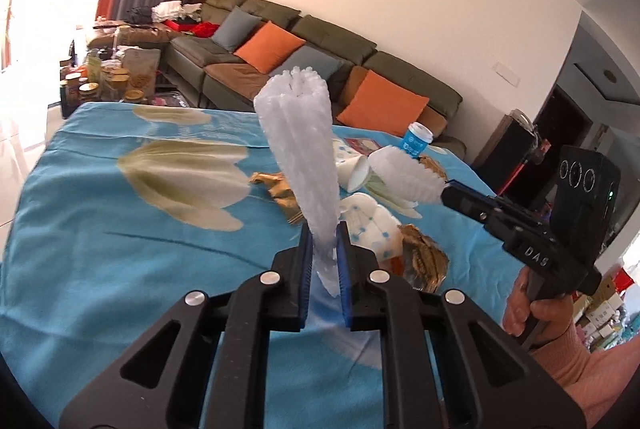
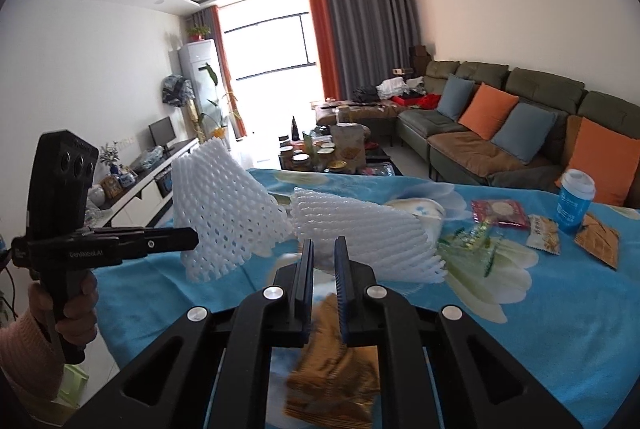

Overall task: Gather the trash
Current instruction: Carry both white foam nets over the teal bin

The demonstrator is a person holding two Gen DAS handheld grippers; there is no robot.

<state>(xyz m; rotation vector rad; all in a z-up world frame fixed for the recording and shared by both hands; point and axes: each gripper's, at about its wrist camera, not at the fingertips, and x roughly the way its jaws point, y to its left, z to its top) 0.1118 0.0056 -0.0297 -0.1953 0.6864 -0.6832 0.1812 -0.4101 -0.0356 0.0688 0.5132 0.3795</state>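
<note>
Left hand-held gripper [image 1: 324, 253] clamped on foam net [image 1: 298, 149]; right hand-held gripper [image 2: 323, 261] likewise on second net [image 2: 360, 229]. Thin pinch, slippage likely.

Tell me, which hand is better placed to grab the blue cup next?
Probably the right hand-held gripper: the blue cup stands on its side, farther from the left hand-held gripper. Both grip foam nets, so one must be dropped first.

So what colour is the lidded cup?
Blue with a white lid; clearest in the right wrist view.
</note>
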